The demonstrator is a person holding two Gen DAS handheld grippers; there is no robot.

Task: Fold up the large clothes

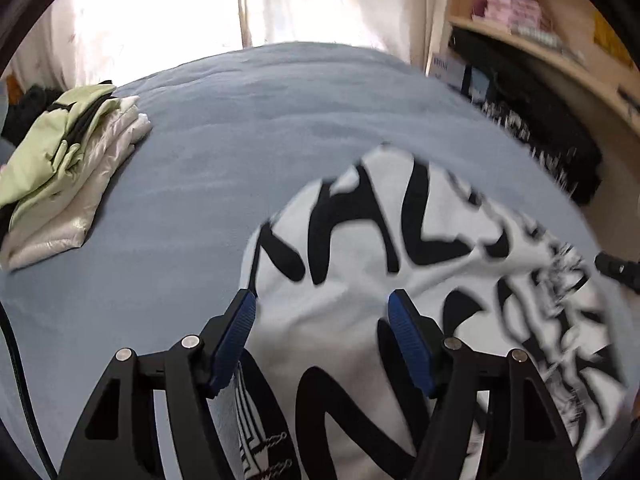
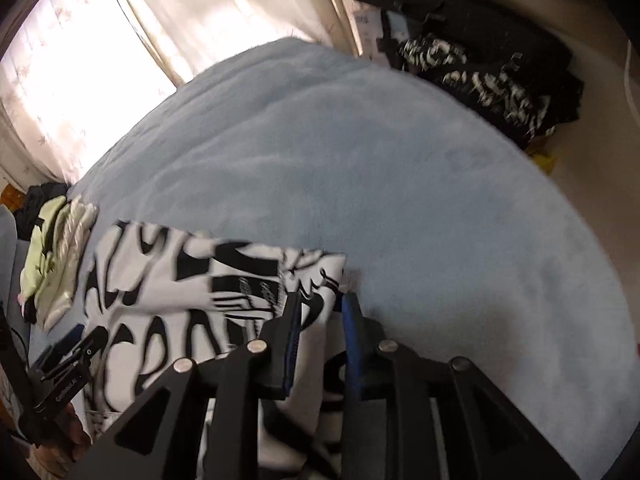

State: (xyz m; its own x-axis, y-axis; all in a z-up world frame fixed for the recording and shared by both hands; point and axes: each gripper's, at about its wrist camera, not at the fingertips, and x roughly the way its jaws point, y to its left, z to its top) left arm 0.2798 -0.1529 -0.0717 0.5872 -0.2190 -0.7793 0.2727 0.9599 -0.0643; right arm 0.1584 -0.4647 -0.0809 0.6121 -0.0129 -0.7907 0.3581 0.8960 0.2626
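A white garment with large black lettering point(image 1: 360, 240) lies rumpled on a light blue blanket point(image 1: 240, 140). My left gripper point(image 1: 322, 312) stands open wide over the garment's near-left part, and the cloth lies under and between its blue pads point(image 1: 240, 320). In the right wrist view the same garment point(image 2: 160, 280) is motion-blurred. Its right corner runs up between the fingers of my right gripper point(image 2: 322, 308). Those jaws stand narrowly apart with a gap beside the cloth. The left gripper point(image 2: 68, 360) shows at the lower left there.
A folded stack of pale green and white clothes point(image 1: 68, 168) sits at the blanket's left edge. A dark black-and-white pile point(image 2: 480, 72) lies off the bed at the right, under wooden shelves point(image 1: 540, 48). Bright curtains point(image 1: 300, 0) hang behind the bed.
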